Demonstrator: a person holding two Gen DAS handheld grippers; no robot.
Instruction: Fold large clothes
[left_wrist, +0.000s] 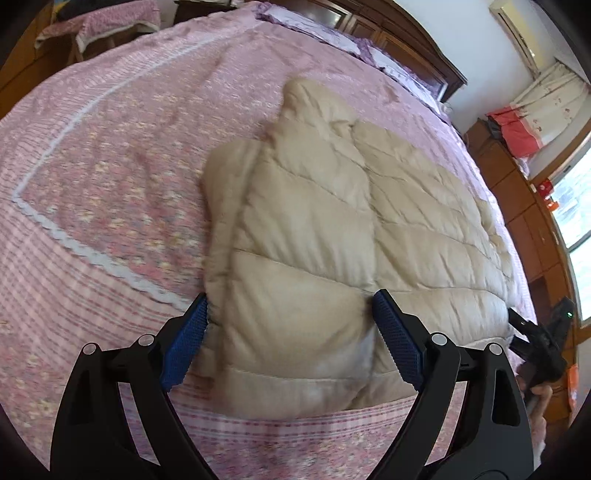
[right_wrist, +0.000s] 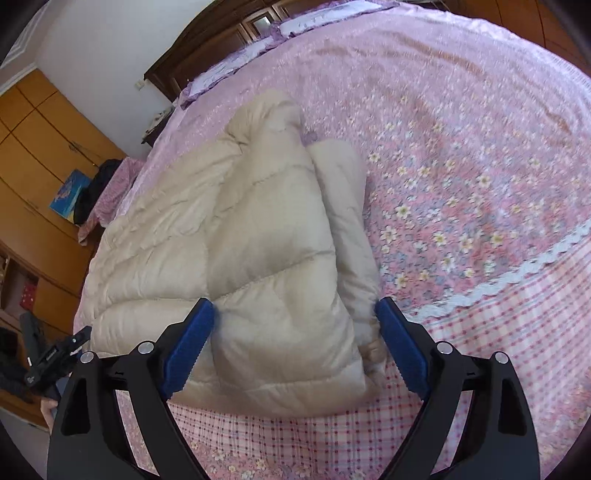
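Bare bedspread (left_wrist: 92, 155) around the puffy jacket (left_wrist: 332, 221)

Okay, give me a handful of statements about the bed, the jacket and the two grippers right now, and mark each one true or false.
1. The beige puffer jacket lies on a pink floral bedspread. True.
2. The left gripper is clamped shut on a sleeve. False: its jaws stand wide open, with the jacket's near edge between them and no pad pressing on it.
3. The right gripper is open. True.
4. The jacket hangs on a hanger at the wardrobe. False: it lies on the bed.
5. A dark wooden headboard stands at the far end of the bed. True.
6. The gripper pads are red. False: they are blue.
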